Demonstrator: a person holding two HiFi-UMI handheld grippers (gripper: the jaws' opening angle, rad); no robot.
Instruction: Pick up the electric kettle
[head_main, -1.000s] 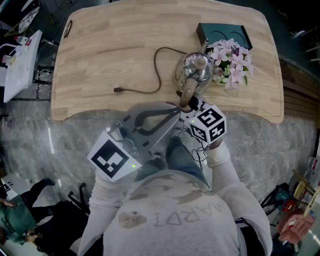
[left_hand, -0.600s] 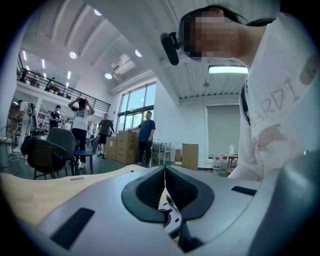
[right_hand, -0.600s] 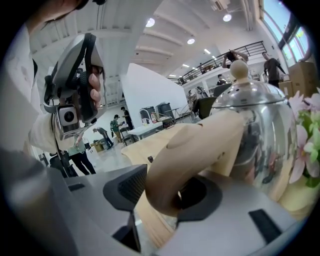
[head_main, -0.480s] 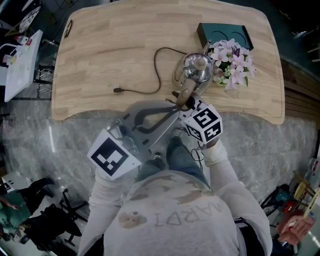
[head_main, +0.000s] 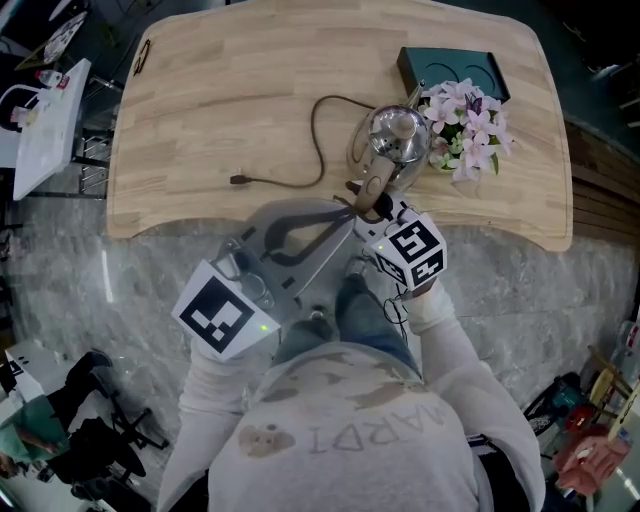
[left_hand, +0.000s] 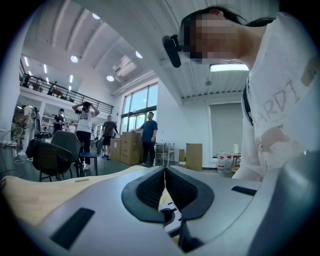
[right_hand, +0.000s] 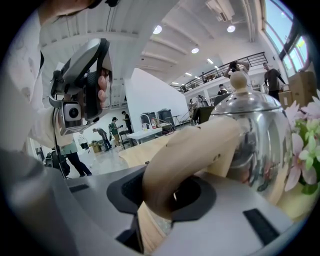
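Observation:
A shiny steel electric kettle (head_main: 393, 135) with a pale wooden handle (head_main: 375, 183) stands on the wooden table (head_main: 220, 90), near its front edge. My right gripper (head_main: 372, 205) reaches it from the front. In the right gripper view the handle (right_hand: 190, 150) sits between the jaws of the right gripper (right_hand: 165, 192), which are closing, with both pads against it. The kettle body (right_hand: 250, 130) stands upright just behind. My left gripper (head_main: 345, 213) hovers beside the right one, short of the table. In its own view the left gripper (left_hand: 164, 172) is shut on nothing.
A brown cord (head_main: 300, 150) runs from the kettle leftward to a plug (head_main: 238, 180) lying on the table. Pink flowers (head_main: 465, 125) stand right against the kettle, with a dark green box (head_main: 455, 68) behind them. People and chairs stand far off in the hall.
The right gripper has shifted very slightly left at the kettle's handle. The kettle and the left gripper have stayed where they were.

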